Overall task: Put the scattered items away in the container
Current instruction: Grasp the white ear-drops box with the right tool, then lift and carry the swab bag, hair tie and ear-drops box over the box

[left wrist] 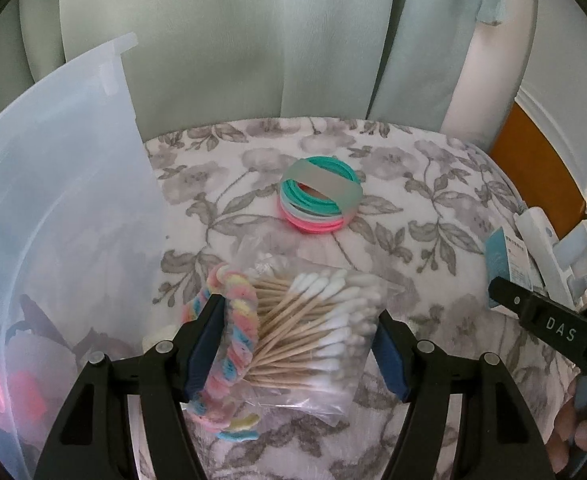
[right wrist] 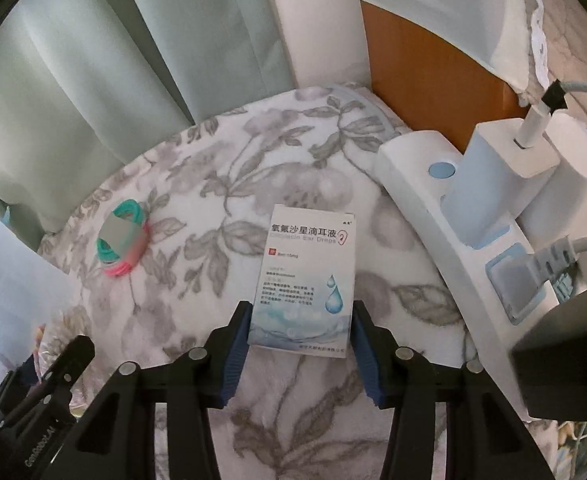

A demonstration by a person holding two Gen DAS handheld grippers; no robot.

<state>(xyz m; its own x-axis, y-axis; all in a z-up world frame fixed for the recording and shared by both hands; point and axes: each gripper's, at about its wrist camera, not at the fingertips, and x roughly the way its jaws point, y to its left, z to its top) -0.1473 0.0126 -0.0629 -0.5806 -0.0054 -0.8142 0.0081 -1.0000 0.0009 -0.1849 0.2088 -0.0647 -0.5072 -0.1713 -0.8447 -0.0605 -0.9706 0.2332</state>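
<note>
In the left wrist view my left gripper point(left wrist: 299, 330) is open over a clear bag of cotton swabs point(left wrist: 313, 332) and a pastel twisted scrunchie point(left wrist: 233, 344); the left finger rests on the scrunchie. A bundle of teal and pink hair ties point(left wrist: 320, 194) lies further back. The translucent container point(left wrist: 53, 240) stands at the left with items inside. In the right wrist view my right gripper point(right wrist: 301, 320) is open with its fingers either side of the lower end of a white ear drops box point(right wrist: 307, 276). The hair ties point(right wrist: 123, 238) lie to the left.
A white power strip point(right wrist: 453, 240) with chargers and plugs lies at the right on the floral cloth point(right wrist: 213, 184). Pale green curtains point(left wrist: 233, 40) hang behind. An orange-brown panel point(right wrist: 425, 72) is at the back right. The other gripper point(left wrist: 553, 324) shows at the right edge.
</note>
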